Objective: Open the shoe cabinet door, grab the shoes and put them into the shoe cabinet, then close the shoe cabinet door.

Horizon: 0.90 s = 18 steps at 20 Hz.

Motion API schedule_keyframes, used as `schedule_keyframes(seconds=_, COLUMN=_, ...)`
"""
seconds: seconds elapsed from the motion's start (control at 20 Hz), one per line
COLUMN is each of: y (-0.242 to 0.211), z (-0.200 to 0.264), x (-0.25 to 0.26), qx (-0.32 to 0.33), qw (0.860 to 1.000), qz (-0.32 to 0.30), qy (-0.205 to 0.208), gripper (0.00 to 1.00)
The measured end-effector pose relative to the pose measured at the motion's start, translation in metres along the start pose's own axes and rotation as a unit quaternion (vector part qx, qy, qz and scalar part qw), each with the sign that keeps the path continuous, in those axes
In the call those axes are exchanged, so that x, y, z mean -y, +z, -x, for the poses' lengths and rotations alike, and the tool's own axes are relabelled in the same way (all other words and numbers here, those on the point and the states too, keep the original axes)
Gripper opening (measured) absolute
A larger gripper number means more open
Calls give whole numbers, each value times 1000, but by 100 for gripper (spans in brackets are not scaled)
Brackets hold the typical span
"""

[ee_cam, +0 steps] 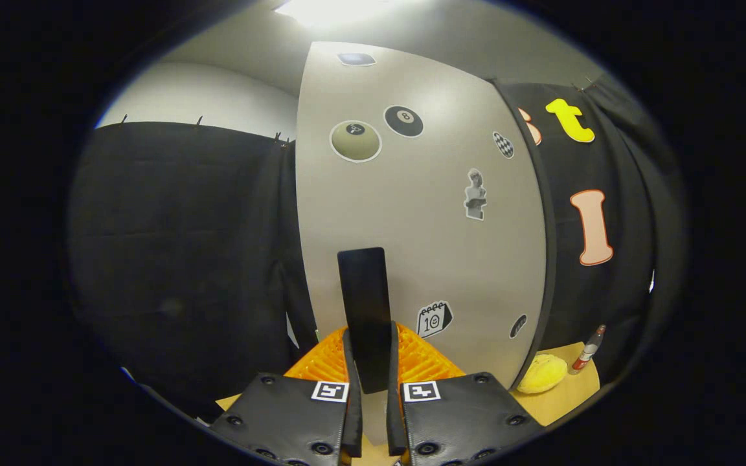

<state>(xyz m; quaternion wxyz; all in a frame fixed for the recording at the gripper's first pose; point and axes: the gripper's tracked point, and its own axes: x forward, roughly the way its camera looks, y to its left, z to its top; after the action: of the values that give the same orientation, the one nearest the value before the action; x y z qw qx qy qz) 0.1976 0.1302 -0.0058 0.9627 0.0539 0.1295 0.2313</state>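
While the gripper [370, 362] points straight at the cabinet door [412, 207], its two fingers [351, 388] stand close on either side of the black handle [365, 310], a flat upright bar fixed to the door. Both fingers look pressed on the handle's lower part, so the gripper seems to be pinching it, though the contact itself is hard to make out from this angle. The handle rises well above the fingertips.

The door is a pale grey panel, standing upright and dotted with stickers: a billiard-ball sticker [403, 121] near the top, a round olive sticker [355, 140] just left of it, a small chequered one [503, 144] to the right, a bust figure [474, 194] at mid-height, and a calendar sticker [434, 318] just right of the handle.

Black cloth hangs on both sides of the door. Beyond the fingers, low against the door, lies an orange ribbed thing [421, 359] that I cannot identify. To the right, on the tan floor [561, 395], a yellow object [541, 382], perhaps a slipper, rests beside the door's edge, and a small bottle [588, 353] with a red label stands just beyond it, near the cloth.
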Motion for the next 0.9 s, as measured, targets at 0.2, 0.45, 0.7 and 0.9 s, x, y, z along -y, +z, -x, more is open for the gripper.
schedule_keyframes(seconds=0.2, y=0, z=11, x=7, qx=-3, qw=1000, qz=-7, qy=-15, gripper=17)
schedule_keyframes(seconds=0.45, y=1, z=23, x=19, qx=-1, qw=999, qz=15, qy=-41, gripper=16)
schedule_keyframes(seconds=0.7, y=4, z=41, x=34, qx=2, qw=999, qz=-3, qy=-51, gripper=15)
schedule_keyframes(seconds=0.9, y=6, z=57, x=48, qx=3, qw=998, qz=-9, qy=-64, gripper=15)
